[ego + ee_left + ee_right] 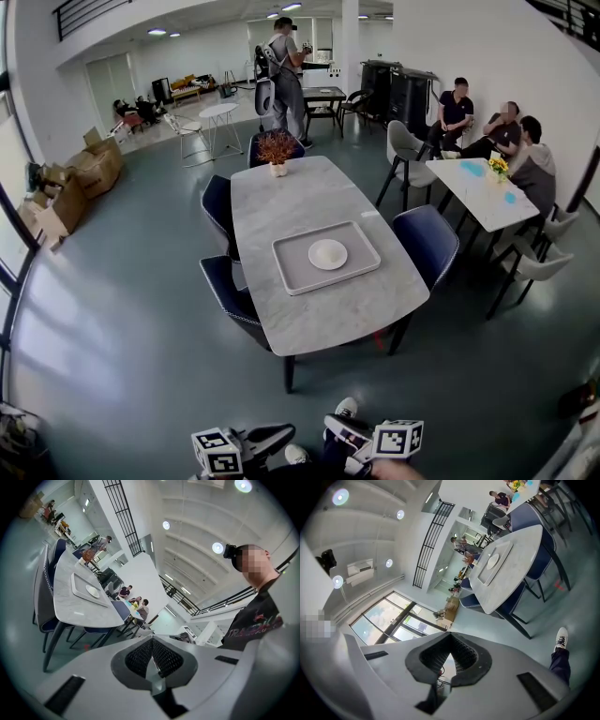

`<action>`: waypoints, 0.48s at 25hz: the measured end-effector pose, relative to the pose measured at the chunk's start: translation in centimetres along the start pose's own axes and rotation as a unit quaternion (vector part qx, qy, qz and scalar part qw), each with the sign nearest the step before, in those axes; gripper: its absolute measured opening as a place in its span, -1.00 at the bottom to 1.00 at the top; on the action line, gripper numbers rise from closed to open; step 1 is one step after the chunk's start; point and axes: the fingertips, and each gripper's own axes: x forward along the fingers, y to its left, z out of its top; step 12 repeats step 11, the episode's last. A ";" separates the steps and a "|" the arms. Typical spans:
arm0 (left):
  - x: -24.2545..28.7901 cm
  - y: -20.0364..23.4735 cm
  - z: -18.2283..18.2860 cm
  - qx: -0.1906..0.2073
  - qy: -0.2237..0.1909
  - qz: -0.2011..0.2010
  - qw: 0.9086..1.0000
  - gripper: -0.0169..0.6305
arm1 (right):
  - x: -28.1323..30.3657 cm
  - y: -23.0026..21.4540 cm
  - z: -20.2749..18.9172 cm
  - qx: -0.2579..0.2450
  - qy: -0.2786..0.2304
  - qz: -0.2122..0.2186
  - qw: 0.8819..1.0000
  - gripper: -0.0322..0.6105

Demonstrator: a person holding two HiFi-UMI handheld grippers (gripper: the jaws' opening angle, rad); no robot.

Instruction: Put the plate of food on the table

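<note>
Standing well back from the long grey marble-topped table [323, 323], near its short end.

- Task's thing: the round white plate [328, 254] sits in the middle of a flat grey rectangular tray [298, 270], and the tray lies on the tabletop, a little past centre toward the near end. What is on the plate is too pale and small to tell.
- Left gripper [153, 654]: ribbed pads pressed together, nothing between them.
- Right gripper [450, 656]: tips closed on each other, also holding nothing. Both are low at the head view's bottom edge, far from the table.
- Stage (a judgement only): this fits a plate carried in on its tray and set down, job done. It fits equally a plate waiting to be lifted off the tray onto bare stone. The pictures do not settle which.
- Care that holds either way: the near short end has no dark blue upholstered chair [427, 242] in the way, so that is the clean side to work from. Avoid knocking the tray's raised rim, since a shove would slide the plate.
</note>
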 end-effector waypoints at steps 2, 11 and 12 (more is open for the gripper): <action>-0.3 0.2 0.2 0.001 -0.001 0.004 1.000 -0.92 | 0.3 0.1 0.0 0.001 0.001 0.002 1.000 -0.89; -0.5 0.0 1.3 -0.002 -0.007 0.009 1.000 -0.92 | 1.3 0.3 -0.3 -0.010 0.012 0.004 1.000 -0.88; -0.5 0.0 1.3 -0.002 -0.007 0.009 1.000 -0.92 | 1.3 0.3 -0.3 -0.010 0.012 0.004 1.000 -0.88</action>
